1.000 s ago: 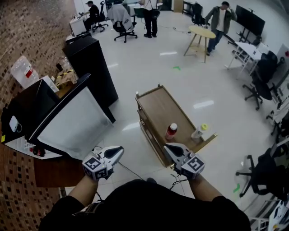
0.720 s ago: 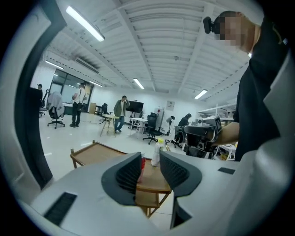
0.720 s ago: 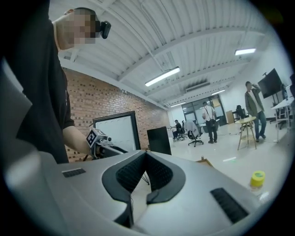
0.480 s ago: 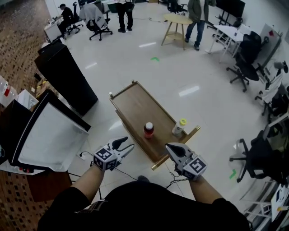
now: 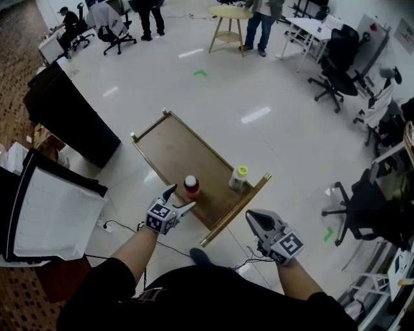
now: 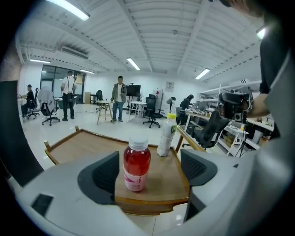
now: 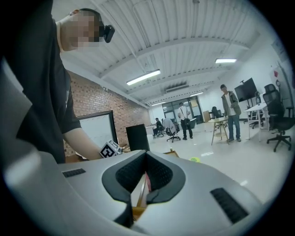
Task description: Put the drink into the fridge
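The right gripper [image 5: 254, 218] has its jaws closed together on nothing. The left gripper [image 5: 180, 198] has its jaws opening wide, with nothing gripped. The red drink [image 6: 137, 163] stands upright just ahead on the wooden desk [image 5: 168, 149], and a pale bottle [image 5: 239, 178] stands beyond.

drink [image 5: 191, 186] on counter's [image 5: 168, 145] near end | bottle [image 5: 239, 178] on counter, right of drink, apart | cabinet [image 5: 65, 113] left of counter | round table [image 5: 231, 13] far behind

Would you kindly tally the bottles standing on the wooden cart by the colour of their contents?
red drink bottle: 1
pale bottle with a yellow-green cap: 1
Total: 2
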`<state>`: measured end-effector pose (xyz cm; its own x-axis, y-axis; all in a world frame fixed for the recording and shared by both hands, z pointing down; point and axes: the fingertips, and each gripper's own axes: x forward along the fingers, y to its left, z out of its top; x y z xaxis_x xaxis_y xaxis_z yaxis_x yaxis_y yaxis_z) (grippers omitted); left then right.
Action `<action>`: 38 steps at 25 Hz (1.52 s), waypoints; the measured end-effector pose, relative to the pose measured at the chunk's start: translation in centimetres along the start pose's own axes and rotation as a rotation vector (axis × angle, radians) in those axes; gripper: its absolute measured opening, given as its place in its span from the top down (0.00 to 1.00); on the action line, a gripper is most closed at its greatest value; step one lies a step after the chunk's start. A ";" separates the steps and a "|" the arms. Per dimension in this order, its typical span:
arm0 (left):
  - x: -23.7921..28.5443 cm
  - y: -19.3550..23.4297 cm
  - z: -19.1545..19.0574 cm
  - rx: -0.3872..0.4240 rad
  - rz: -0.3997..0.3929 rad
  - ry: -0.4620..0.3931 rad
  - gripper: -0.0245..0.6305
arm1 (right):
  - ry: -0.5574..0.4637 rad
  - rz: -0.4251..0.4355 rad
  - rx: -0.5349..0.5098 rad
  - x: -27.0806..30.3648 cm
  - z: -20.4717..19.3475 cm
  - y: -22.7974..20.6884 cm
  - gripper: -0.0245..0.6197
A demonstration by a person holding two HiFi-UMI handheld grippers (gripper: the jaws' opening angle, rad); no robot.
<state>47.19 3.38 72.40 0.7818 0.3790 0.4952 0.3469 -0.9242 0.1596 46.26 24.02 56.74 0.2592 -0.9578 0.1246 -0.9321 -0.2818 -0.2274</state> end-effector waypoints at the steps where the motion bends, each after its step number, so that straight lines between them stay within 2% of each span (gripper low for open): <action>1: 1.0 0.4 -0.5 0.005 0.011 0.015 0.32 | 0.003 -0.011 0.006 -0.4 -0.2 -0.5 0.96; 5: 4.3 2.2 -3.0 0.019 0.049 0.070 0.29 | 0.025 -0.042 0.021 -1.2 -1.2 -1.7 0.96; 14: 9.4 3.6 -4.4 0.009 0.101 0.063 0.29 | 0.036 -0.051 0.040 -1.1 -2.2 -3.2 0.96; 16: 10.1 3.9 -4.7 0.041 0.118 0.070 0.32 | 0.042 -0.053 0.041 -1.3 -2.6 -3.4 0.96; 19: 10.8 4.0 -5.1 0.103 0.133 0.095 0.42 | 0.048 -0.065 0.030 -1.9 -3.3 -4.2 0.96; 21: 11.1 3.9 -5.1 0.106 0.129 0.100 0.44 | 0.048 -0.072 0.017 -2.4 -3.7 -4.7 0.96; 26: 10.6 3.4 -5.2 0.101 0.092 0.098 0.44 | 0.056 -0.058 0.034 -2.1 -3.9 -4.4 0.96; 31: 9.5 1.8 -3.2 0.114 0.075 0.055 0.44 | 0.050 -0.026 0.025 -1.4 -3.5 -4.1 0.96; 38: 4.1 -0.8 -1.0 0.146 0.040 0.031 0.44 | 0.039 0.045 -0.004 1.1 -2.3 -1.7 0.96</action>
<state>49.61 5.63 75.17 0.7810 0.3382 0.5250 0.3893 -0.9210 0.0141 47.54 23.62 59.48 0.2067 -0.9665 0.1522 -0.9438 -0.2380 -0.2294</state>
